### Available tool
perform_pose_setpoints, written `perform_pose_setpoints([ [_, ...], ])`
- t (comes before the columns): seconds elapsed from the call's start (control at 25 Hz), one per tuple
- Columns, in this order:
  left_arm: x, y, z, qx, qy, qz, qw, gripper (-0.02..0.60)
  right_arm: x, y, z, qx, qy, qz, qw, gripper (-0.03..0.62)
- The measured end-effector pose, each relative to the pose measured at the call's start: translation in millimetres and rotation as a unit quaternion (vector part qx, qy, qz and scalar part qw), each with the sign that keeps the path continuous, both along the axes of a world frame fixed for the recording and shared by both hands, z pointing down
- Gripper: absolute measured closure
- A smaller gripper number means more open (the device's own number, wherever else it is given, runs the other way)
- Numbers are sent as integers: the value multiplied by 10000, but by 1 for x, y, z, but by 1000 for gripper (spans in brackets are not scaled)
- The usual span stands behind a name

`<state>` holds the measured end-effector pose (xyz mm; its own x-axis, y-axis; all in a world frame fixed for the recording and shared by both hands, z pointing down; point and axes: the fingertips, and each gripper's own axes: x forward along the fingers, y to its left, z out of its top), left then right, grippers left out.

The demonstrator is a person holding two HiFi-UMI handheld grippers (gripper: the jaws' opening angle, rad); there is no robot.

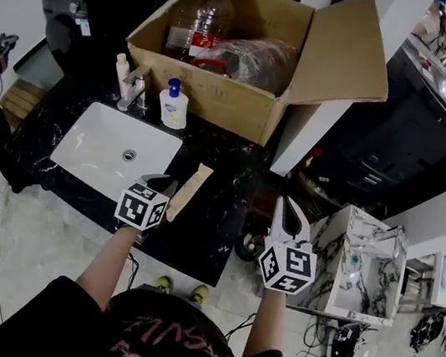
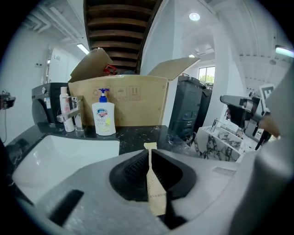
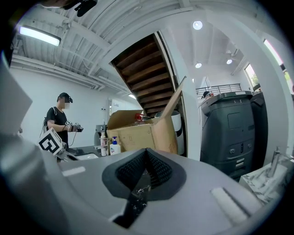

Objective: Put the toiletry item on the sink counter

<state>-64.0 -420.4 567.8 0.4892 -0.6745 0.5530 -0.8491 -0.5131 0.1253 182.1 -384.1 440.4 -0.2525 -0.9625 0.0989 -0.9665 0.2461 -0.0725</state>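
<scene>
Grips a flat tan sachet (image 2: 155, 186) edge-on in the left gripper (image 2: 149, 153), pads clamped onto it, over the counter (image 1: 215, 236) near its front edge, just right of the sink basin (image 1: 97, 148). Holds the right gripper (image 3: 146, 156) pressed together, empty, beyond the counter's right edge. Notes a soap pump bottle (image 1: 173, 104) at the back edge.

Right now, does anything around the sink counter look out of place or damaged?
Nothing is spilled or broken. One oddity: a big open box, flaps splayed, holding bottles and a bag, crowds the counter behind the sink. The left hand-held gripper is shut on a tan packet.
</scene>
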Motion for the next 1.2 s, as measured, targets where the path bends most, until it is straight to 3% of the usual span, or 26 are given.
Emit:
perform_pose_setpoints([
  [0.56, -10, -6, -64, 703, 243, -74, 9972, 584, -9, 1, -10, 105, 44, -73, 9999, 582],
  [1.2, -5, 2, -141, 1693, 363, 193, 9847, 584, -10, 11, -20, 204, 87, -28, 9997, 582],
])
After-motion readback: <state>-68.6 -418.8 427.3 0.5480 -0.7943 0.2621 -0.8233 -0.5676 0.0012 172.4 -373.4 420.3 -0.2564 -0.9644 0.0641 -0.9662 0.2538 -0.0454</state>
